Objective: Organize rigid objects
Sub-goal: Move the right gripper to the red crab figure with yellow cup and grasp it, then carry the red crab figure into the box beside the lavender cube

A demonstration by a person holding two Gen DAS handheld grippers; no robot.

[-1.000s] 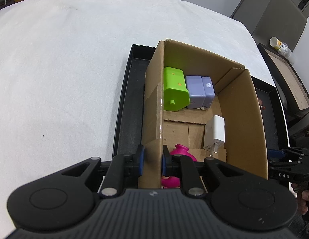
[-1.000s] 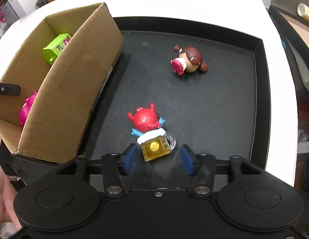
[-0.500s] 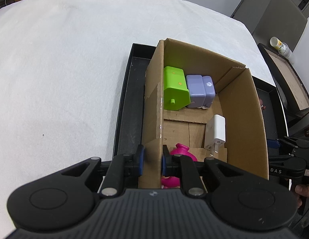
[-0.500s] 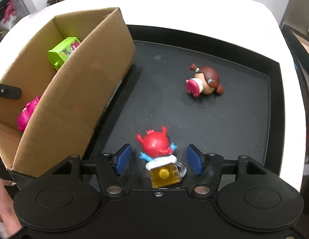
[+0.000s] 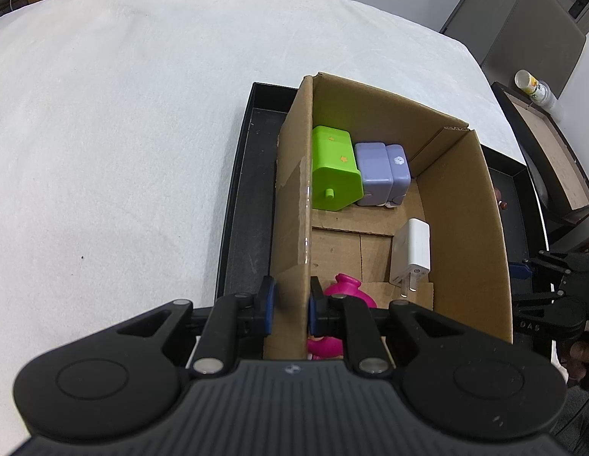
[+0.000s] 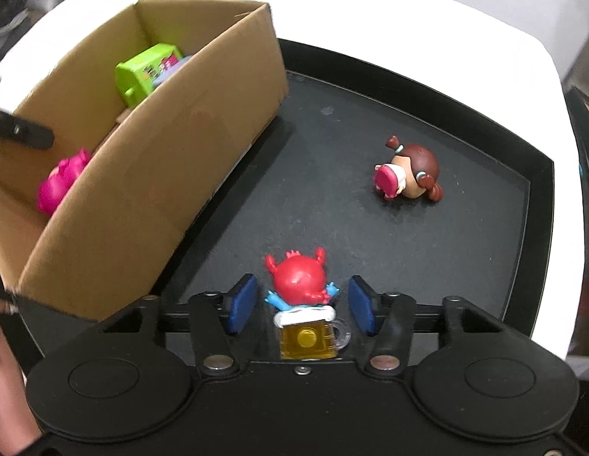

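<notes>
Red figure (image 6: pixel 299 279) lies between closing right tongs (image 6: pixel 301 306) — untouched.

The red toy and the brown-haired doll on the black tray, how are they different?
The red toy sits between the right claw's closing pads; the brown-haired doll lies farther off, alone. The red toy is joined to a yellow beer mug; the doll has pigtails and a pink part. The red toy is spiky and round; the doll looks tipped over. Both rest on the black tray, outside the cardboard box.
</notes>
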